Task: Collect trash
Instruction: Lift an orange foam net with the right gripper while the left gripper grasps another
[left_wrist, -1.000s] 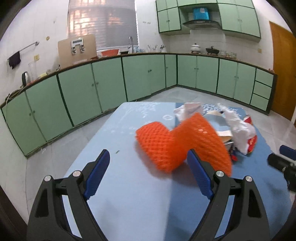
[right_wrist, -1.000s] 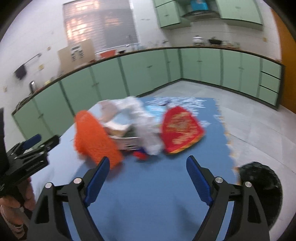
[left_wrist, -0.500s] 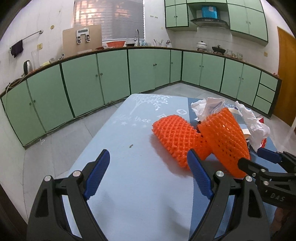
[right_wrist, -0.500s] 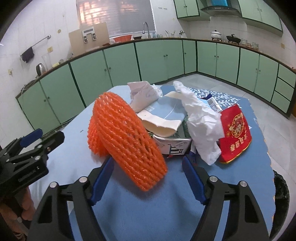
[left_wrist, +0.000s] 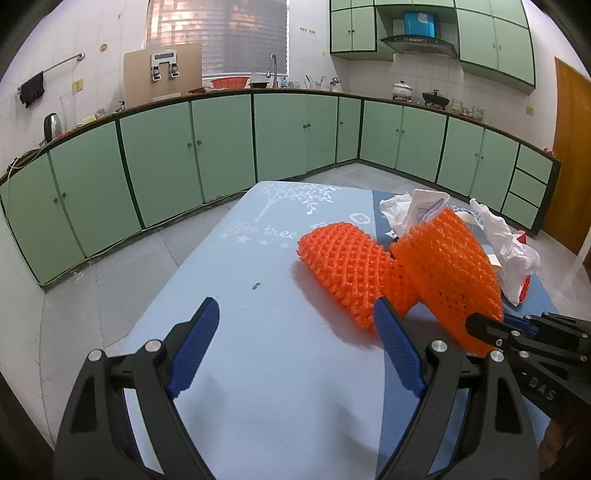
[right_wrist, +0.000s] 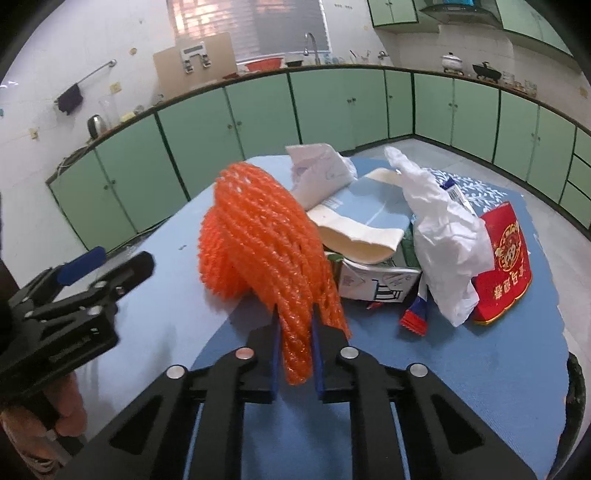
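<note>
An orange foam fruit net (right_wrist: 266, 243) lies on the blue table (right_wrist: 461, 373); it also shows in the left wrist view (left_wrist: 399, 266). My right gripper (right_wrist: 295, 347) is shut on the net's near end. My left gripper (left_wrist: 295, 347) is open and empty, hovering over the table just left of the net. Behind the net lies a trash pile: crumpled white paper (right_wrist: 317, 170), a torn carton (right_wrist: 373, 258), a white plastic bag (right_wrist: 443, 236) and a red packet (right_wrist: 506, 266).
A black bin rim (right_wrist: 576, 406) shows past the table's right edge. Green kitchen cabinets (left_wrist: 221, 147) line the walls beyond a grey tiled floor (left_wrist: 110, 277). A small crumb (left_wrist: 255, 285) lies on the table.
My right gripper has moved in and closed on the orange net's near end. My left gripper has stayed open at about the same place.
</note>
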